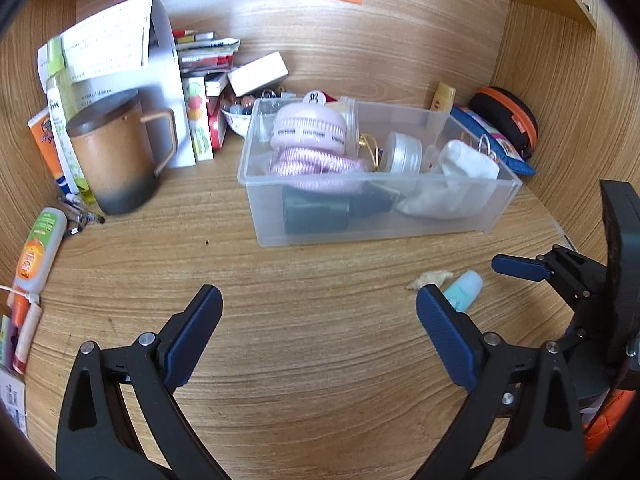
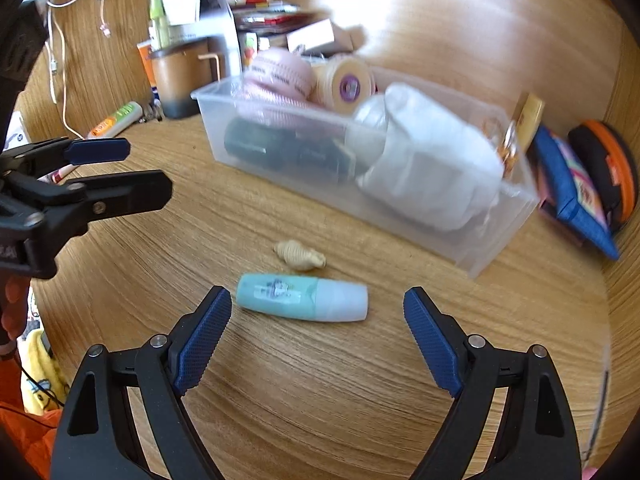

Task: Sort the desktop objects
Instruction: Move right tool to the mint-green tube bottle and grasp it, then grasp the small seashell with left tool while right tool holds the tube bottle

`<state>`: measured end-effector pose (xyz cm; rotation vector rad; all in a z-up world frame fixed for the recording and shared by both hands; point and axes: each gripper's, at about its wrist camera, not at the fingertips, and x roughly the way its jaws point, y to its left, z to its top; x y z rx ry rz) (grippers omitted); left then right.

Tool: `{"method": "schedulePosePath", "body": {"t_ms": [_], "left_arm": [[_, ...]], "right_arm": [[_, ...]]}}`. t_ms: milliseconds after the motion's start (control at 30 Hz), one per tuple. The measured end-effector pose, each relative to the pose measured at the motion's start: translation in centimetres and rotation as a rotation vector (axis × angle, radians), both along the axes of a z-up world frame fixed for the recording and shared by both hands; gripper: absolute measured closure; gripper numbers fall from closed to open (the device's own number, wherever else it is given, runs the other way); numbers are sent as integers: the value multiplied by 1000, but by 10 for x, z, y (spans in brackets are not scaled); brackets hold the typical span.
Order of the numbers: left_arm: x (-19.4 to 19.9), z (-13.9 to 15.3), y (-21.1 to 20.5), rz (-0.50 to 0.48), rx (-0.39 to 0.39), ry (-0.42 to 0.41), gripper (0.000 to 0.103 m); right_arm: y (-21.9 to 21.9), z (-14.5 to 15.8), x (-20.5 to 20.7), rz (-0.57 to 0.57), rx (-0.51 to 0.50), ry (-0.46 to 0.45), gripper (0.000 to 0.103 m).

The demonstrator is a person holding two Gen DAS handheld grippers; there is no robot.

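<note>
- Status: I judge the sort as partly done. The clear plastic bin already holds a pink round case, a pink coiled cord, a white cloth, a clear round jar and dark items at its front wall.
- Remaining: 2 loose items lie on the desk in front of the bin: a teal bottle with a white cap, lying on its side, and a small beige shell just beside it, between the bottle and the bin.
- Right gripper: released, jaws spread wide, empty. The bottle lies between and just ahead of the fingertips, closer to the left one. I judge it the next item to pick.
- Left gripper: released, jaws spread, empty, above bare desk, well apart from the bin.
- Not sorted, as far as I can judge: a brown lidded mug, tubes and boxes along the left wall, and a blue pouch and an orange-trimmed case right of the bin.
</note>
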<state>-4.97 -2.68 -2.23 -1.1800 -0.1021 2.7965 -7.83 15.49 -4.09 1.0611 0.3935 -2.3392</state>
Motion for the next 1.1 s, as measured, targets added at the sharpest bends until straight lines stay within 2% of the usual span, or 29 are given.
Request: {"method": "schedulePosePath", "body": {"t_ms": [267,367,467,533,733,900,1100], "left_arm": [[-6,-11,-5,1,25,-35,4],[-7,-12,-6,0,36,-41,4],[-9,-13,-7,0,41,-44,4],[-10,-13,-6,-2,47,-48,4],[-14,-17,7,-25,36,-63,4],[-18,-19,25,-59,10,-76,4],[-27,-25,50,-104,-20,-80,4]], "right_arm": [[-17,-9,1,17,71,0,17],[-17,-9,-3,5,56,-7,17],[-14,-11,-6,1,30,-33,20],[-14,-11,-7,13,12,-44,29],[-12,-10,-6,9,1,-42,32],[1,-8,-4,-6,3,-33,32],[35,0,-9,-69,-8,-6,32]]}}
